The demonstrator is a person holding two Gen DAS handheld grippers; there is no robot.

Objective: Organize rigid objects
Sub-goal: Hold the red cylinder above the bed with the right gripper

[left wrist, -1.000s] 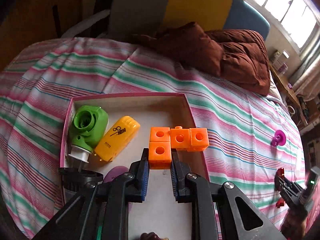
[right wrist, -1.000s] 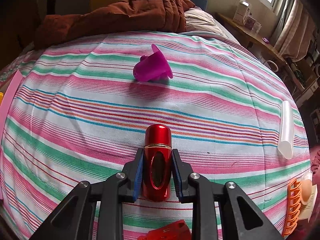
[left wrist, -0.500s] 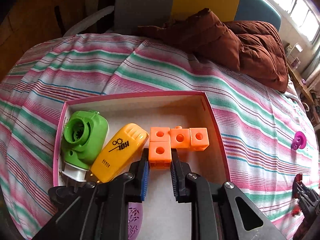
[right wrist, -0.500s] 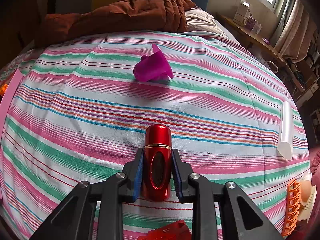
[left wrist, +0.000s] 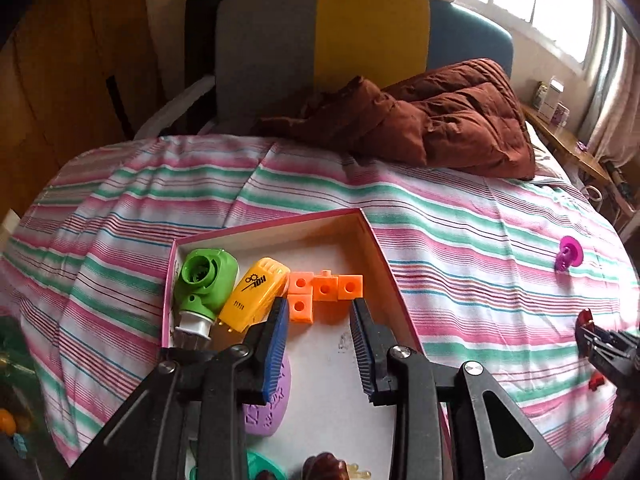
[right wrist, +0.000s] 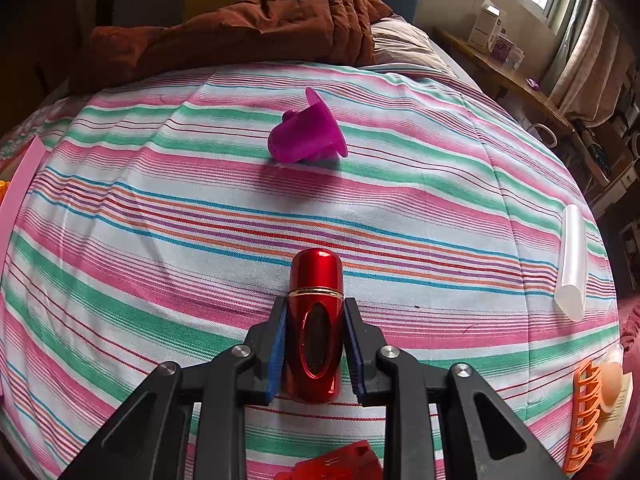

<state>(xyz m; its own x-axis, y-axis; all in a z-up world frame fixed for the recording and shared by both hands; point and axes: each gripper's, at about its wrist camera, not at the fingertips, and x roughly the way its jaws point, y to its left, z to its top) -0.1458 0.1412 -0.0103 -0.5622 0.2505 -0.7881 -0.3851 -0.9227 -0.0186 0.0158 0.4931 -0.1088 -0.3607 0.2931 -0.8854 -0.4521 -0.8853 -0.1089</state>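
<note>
In the left wrist view my left gripper [left wrist: 320, 312] is open and empty above a pink-rimmed box [left wrist: 384, 264]. Just ahead of its fingertips, orange linked cubes [left wrist: 324, 292] lie on the box floor beside a yellow capsule toy [left wrist: 254, 294] and a green round toy [left wrist: 204, 280]. A purple flat piece [left wrist: 266, 400] lies under the left finger. In the right wrist view my right gripper [right wrist: 314, 308] is shut on a shiny red cylinder [right wrist: 316, 320] resting on the striped bedsheet. A magenta cone-shaped toy [right wrist: 306, 134] lies further ahead.
A brown quilt [left wrist: 420, 120] is heaped at the head of the bed. A clear tube [right wrist: 574, 264] and an orange comb-like clip [right wrist: 582, 416] lie at the right. A red plastic piece [right wrist: 336, 464] lies under the right gripper. A dark brown item [left wrist: 326, 466] sits at the box's near end.
My left gripper has opened, let go of the orange cubes in the box, and drawn back and up. My right gripper has stayed shut on the red cylinder without moving.
</note>
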